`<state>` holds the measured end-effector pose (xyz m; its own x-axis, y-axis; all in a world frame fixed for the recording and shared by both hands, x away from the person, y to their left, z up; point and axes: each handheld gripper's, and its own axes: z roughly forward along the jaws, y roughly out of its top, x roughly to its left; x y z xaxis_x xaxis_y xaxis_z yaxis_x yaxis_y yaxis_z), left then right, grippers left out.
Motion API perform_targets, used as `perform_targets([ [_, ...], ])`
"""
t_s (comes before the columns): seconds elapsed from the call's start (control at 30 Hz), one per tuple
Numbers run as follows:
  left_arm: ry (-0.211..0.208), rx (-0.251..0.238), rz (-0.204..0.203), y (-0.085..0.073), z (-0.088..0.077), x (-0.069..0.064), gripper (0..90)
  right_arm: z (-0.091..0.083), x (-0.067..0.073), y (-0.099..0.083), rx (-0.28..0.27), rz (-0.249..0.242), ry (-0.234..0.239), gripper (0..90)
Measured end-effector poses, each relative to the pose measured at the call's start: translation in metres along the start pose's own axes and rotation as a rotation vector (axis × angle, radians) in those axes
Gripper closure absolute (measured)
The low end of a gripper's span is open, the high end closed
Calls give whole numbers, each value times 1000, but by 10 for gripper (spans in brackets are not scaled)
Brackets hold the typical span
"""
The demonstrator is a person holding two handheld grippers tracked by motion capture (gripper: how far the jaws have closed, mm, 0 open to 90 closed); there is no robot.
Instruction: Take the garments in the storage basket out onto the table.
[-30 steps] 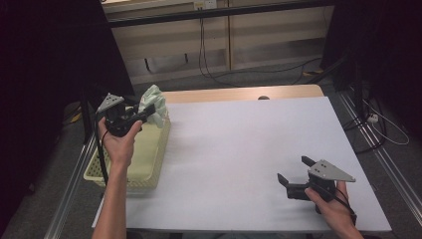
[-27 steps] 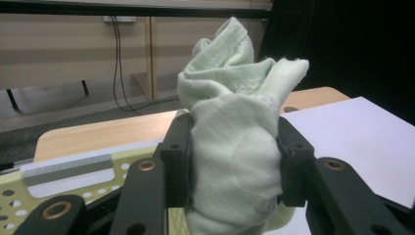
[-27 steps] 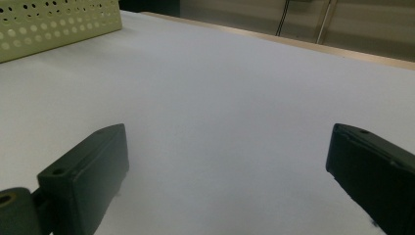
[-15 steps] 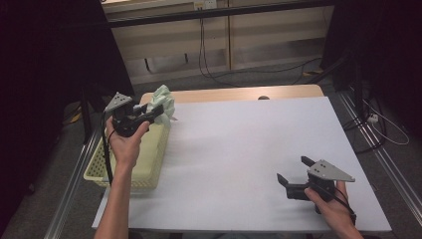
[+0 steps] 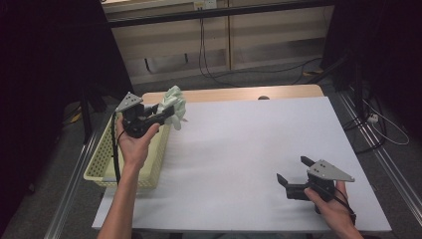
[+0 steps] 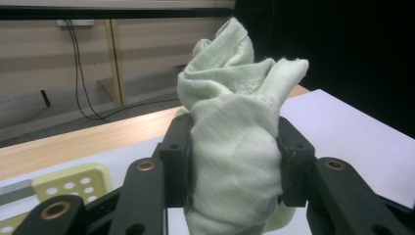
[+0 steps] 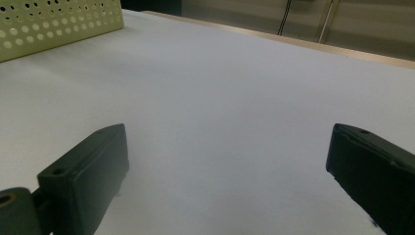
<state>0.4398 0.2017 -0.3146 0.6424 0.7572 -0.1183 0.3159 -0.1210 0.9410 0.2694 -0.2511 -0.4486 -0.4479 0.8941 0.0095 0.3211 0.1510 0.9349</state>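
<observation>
Left hand-held gripper [image 5: 166,112] pinching a pale green cloth [image 5: 174,102].
Cloth held above the yellow basket's [image 5: 102,162] far corner; right hand-held gripper [image 5: 293,174] spread over the desk [image 5: 239,149].

A white table [image 5: 249,149] with a wooden far edge [image 5: 239,93] stands before pale wood panelling [image 5: 219,45] — black cables [image 5: 204,55] hang down it onto grey floor [image 5: 278,74]. Darkness closes both sides.
</observation>
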Motion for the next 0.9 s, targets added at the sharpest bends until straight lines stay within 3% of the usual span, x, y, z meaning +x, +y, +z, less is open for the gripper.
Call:
perform_targets([
  [0.23,-35,12,22,1,5,-11,576,0,0,0,0,0,1,17],
  [0.6,-55,28,44,0,13,-24,576,1,0,0,2,-3,3,17],
  [0.9,-100,38,43,-2,22,-38,576,1,0,0,3,-3,3,17],
])
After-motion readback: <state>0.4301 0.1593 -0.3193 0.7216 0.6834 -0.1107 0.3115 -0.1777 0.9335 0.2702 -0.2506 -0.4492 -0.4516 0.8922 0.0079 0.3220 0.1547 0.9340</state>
